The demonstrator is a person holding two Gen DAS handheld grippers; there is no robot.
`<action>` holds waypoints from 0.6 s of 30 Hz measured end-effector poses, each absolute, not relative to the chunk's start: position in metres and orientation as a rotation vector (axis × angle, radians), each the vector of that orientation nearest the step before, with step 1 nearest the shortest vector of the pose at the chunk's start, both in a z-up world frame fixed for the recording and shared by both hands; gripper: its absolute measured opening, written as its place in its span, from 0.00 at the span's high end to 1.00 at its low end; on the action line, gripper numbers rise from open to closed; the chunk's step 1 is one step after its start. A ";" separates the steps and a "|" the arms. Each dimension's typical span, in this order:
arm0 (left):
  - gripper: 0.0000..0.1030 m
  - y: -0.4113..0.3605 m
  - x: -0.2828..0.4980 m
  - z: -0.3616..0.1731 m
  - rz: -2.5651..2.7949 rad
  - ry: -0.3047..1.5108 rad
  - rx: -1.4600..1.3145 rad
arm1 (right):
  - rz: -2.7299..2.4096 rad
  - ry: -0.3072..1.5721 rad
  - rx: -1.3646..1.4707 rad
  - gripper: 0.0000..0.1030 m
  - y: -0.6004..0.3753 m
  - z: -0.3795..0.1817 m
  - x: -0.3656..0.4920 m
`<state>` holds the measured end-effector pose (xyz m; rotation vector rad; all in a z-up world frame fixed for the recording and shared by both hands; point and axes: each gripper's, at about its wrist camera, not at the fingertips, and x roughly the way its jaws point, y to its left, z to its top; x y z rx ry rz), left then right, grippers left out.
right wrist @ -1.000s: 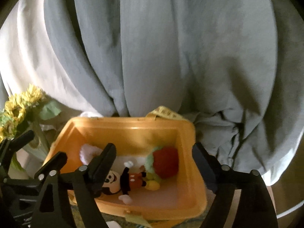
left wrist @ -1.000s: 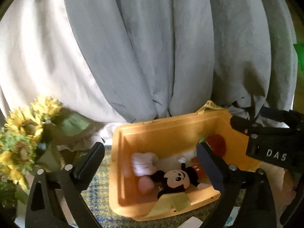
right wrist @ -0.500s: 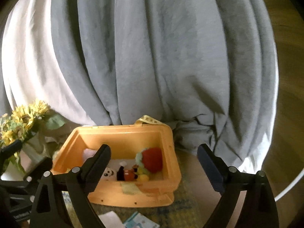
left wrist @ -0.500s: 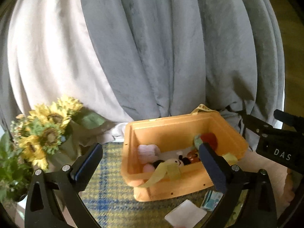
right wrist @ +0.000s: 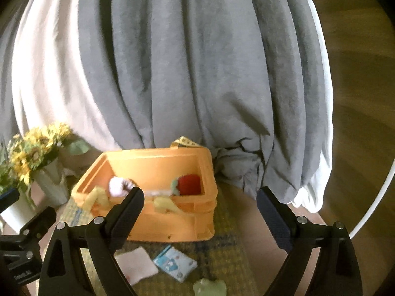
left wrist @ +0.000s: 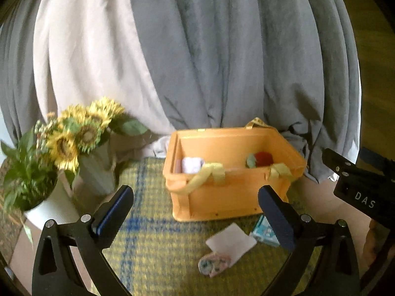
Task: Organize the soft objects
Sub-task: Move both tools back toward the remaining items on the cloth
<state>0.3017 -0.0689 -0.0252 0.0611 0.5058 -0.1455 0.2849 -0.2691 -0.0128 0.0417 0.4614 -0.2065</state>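
Observation:
An orange plastic bin [left wrist: 229, 197] [right wrist: 172, 224] stands on a yellow-blue checked mat. Inside it I see a white-pink plush [left wrist: 191, 165] [right wrist: 119, 186] and a red-green plush [left wrist: 261, 159] [right wrist: 187, 185]. In front of the bin lie a white cloth [left wrist: 230, 243] [right wrist: 135, 267], a light-blue packet [left wrist: 263, 231] [right wrist: 175, 266], a small patterned soft piece [left wrist: 214, 266] and a pale green soft piece [right wrist: 209, 287]. My left gripper [left wrist: 197, 212] is open and empty, in front of the bin. My right gripper [right wrist: 200, 214] is open and empty, also back from the bin.
Grey and white curtains [left wrist: 209, 61] [right wrist: 185, 74] hang behind the bin. A vase of sunflowers [left wrist: 81, 133] [right wrist: 37, 148] and a white pot with a green plant [left wrist: 47, 207] stand to the left. The right gripper's body [left wrist: 363, 192] shows at the right of the left wrist view.
Both grippers have pulled back and away from the bin. The bin looks smaller and its front wall shows. The items on the mat in front of it have come into view.

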 end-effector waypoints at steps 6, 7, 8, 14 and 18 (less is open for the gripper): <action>0.00 -0.068 0.282 -0.040 -0.131 0.517 0.061 | -0.204 0.485 0.069 0.09 -0.267 -0.025 0.262; 0.00 -0.068 0.280 -0.042 -0.130 0.516 0.064 | -0.204 0.490 0.069 0.09 -0.267 -0.028 0.259; 0.00 -0.067 0.277 -0.045 -0.125 0.514 0.058 | -0.202 0.494 0.068 0.09 -0.267 -0.030 0.256; 0.01 -0.068 0.267 -0.060 -0.112 0.512 0.054 | -0.187 0.531 0.064 0.09 -0.264 -0.046 0.249; 0.01 -0.071 0.265 -0.072 -0.100 0.525 0.069 | -0.190 0.555 0.050 0.09 -0.263 -0.058 0.246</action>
